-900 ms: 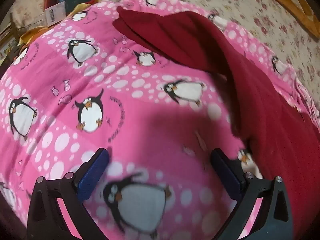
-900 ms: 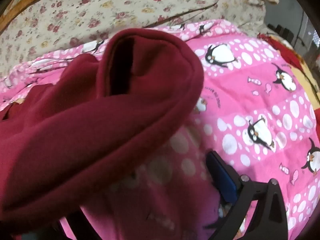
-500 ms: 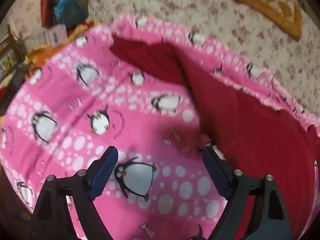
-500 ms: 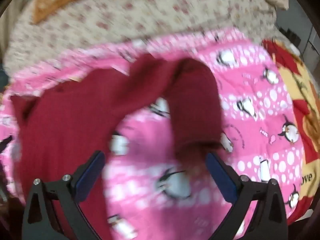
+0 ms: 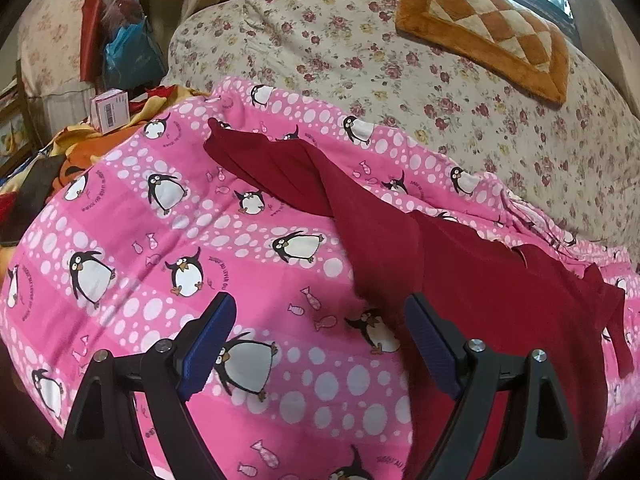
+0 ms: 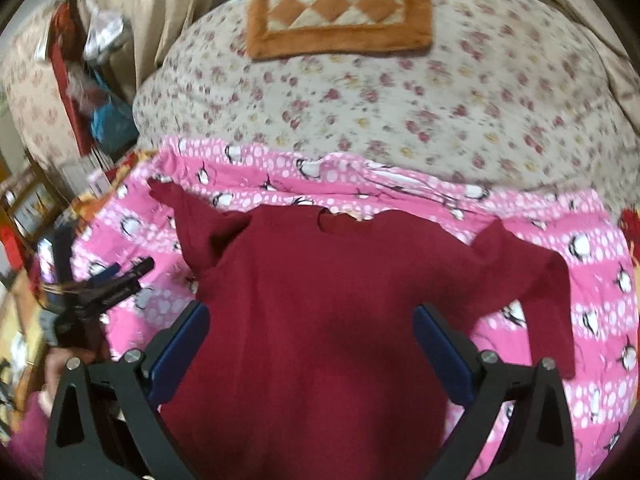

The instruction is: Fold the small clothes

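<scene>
Released since before, maroon shirt [image 6: 320, 320] flat on penguin blanket [image 5: 160, 240], left gripper [image 5: 316, 328] and right gripper [image 6: 312, 328] spread wide, holding nothing.

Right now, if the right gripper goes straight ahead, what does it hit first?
Most likely the dark red ribbed knit sweater lying flat between the open right gripper fingers; depth is unclear.
</scene>
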Tool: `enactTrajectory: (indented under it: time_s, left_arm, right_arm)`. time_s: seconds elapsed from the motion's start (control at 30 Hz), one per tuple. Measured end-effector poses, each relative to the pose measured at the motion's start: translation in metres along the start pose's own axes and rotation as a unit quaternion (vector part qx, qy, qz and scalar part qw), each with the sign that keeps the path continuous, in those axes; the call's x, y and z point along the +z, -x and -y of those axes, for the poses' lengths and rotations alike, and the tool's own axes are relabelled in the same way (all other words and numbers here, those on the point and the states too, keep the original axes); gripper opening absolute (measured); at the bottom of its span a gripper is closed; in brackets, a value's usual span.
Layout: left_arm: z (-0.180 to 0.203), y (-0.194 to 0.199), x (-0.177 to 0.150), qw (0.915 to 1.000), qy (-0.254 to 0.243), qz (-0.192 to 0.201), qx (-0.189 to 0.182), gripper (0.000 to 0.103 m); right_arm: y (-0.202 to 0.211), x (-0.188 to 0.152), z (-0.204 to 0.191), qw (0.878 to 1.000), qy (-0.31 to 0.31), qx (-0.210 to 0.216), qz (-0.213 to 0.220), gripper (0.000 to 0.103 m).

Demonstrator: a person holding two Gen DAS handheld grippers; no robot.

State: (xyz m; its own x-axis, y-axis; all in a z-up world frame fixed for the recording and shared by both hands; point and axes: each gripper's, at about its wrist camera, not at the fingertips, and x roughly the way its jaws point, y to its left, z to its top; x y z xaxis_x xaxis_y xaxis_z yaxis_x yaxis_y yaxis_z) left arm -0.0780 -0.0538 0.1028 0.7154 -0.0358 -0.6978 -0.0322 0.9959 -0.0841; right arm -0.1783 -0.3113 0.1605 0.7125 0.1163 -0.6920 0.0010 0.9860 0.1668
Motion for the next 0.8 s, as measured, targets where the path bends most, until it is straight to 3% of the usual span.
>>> enactTrajectory:
  time_s: [0.1,0.3,0.47,0.8]
  left_arm:
    - [-0.002,-0.002,0.0,0.9999,-0.015,-0.001,-0.004,0.069]
    - [-0.001,-0.011,-0.001,0.9993,-0.034,-0.002,-0.012,0.069]
    - [0.013,-0.02,0.004,0.9985,-0.053,0.001,-0.012,0.069]
    - [0.025,-0.038,0.003,0.9981,-0.054,-0.019,-0.023,0.069]
  right_arm:
    - [-0.028,0.001,-0.017,1.0,0.017,-0.022,-0.011,0.103]
    - [-0.067,0.007,0.002,0.999,-0.01,-0.041,-0.023,0.103]
    - [-0.083,0.006,0.021,0.997,-0.059,-0.049,-0.018,0.103]
    - [-0.107,-0.002,0.024,0.995,-0.055,-0.069,-0.034,0.103]
